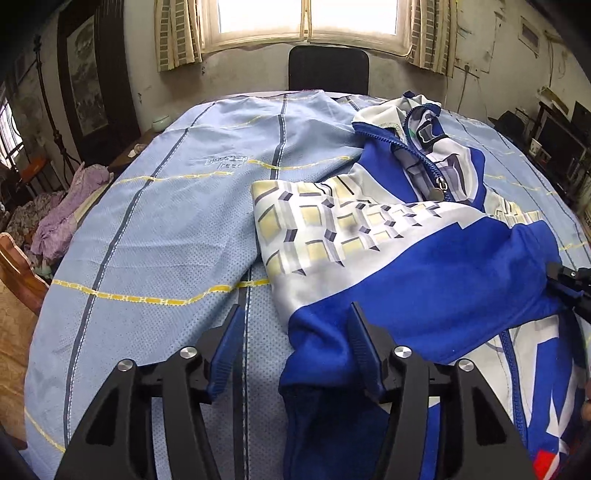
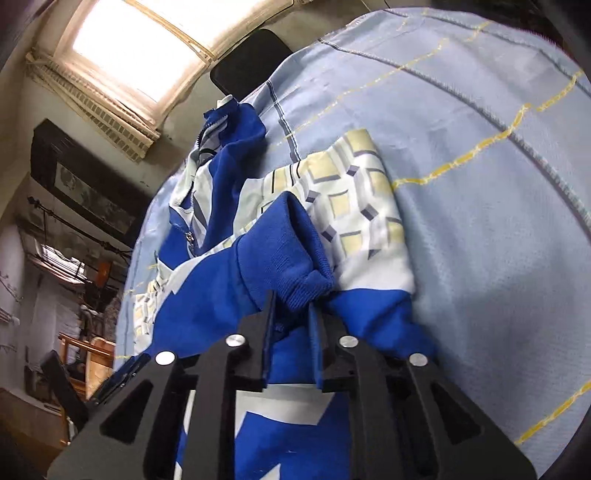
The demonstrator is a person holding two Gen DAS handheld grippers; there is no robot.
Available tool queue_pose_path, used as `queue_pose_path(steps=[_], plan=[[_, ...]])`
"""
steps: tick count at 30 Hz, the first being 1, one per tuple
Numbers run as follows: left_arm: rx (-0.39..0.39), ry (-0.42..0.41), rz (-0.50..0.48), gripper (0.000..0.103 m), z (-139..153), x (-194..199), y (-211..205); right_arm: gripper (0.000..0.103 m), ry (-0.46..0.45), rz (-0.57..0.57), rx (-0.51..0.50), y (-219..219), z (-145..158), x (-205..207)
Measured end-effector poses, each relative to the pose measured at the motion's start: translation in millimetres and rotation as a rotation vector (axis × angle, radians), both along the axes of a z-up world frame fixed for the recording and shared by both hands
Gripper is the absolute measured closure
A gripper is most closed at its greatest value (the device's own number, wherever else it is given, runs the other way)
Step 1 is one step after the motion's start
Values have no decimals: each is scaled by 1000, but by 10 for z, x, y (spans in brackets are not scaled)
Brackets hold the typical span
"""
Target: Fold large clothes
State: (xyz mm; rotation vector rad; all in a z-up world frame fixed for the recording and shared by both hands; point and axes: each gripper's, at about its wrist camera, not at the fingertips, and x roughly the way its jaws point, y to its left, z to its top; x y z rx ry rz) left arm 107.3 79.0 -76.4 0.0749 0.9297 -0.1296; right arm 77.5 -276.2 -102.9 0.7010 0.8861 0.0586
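**Blue jacket held at the cuff on a covered counter**

Blue, white and yellow-checked, the jacket (image 1: 388, 236) is spread over the right part of a counter draped in a pale blue cloth (image 1: 166, 229) with yellow and dark stripes. Its collar and half-open zip (image 1: 430, 166) lie toward the far end, near a black chair (image 1: 328, 68) set under the window (image 1: 306, 18). One sleeve is folded across the body.

The right gripper (image 2: 291, 314) is seen closed on the ribbed blue cuff (image 2: 295, 269) of that sleeve, the fabric bunched between its jaws; the jaws stand close together.

The left gripper (image 1: 295, 321) is held low over the near hem (image 1: 332, 350) of the jacket. Its jaws stand apart: the left one is over bare cloth, the right one over the blue hem fabric, and nothing is pinched by them.

A heap of lilac fabric (image 1: 62, 214) is seen beyond the counter's left edge.
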Motion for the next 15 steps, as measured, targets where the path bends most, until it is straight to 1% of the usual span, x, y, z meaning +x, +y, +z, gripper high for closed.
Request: queue_pose_path(steps=[2, 4, 5, 6, 7, 9, 10, 11, 14, 15], plan=[[-10, 5, 11, 41, 17, -4, 35, 73, -5, -13, -61, 27, 109, -32], [-33, -8, 22, 41, 74, -9, 83, 66, -62, -65, -140, 40, 298, -128], [-45, -32, 30, 42, 130, -27, 103, 66, -100, -81, -168, 40, 398, -157], [-67, -62, 28, 43, 210, -55, 111, 66, -139, -71, -189, 83, 496, -179], [-90, -79, 15, 43, 273, -73, 98, 66, -163, -34, -204, 151, 569, -152], [-135, -76, -44, 42, 336, -82, -3, 66, -170, 46, -201, 319, 613, -39], [-141, -65, -73, 42, 323, -75, -83, 67, -164, 69, -193, 382, 598, 16], [-130, -53, -89, 42, 289, -64, -154, 67, -152, 92, -189, 451, 560, 78], [-24, 14, -117, 41, 1, 12, -357, 67, -91, 129, -179, 546, 364, 243], [-22, 6, -121, 40, -30, 16, -360, 67, -57, 131, -159, 535, 253, 260]])
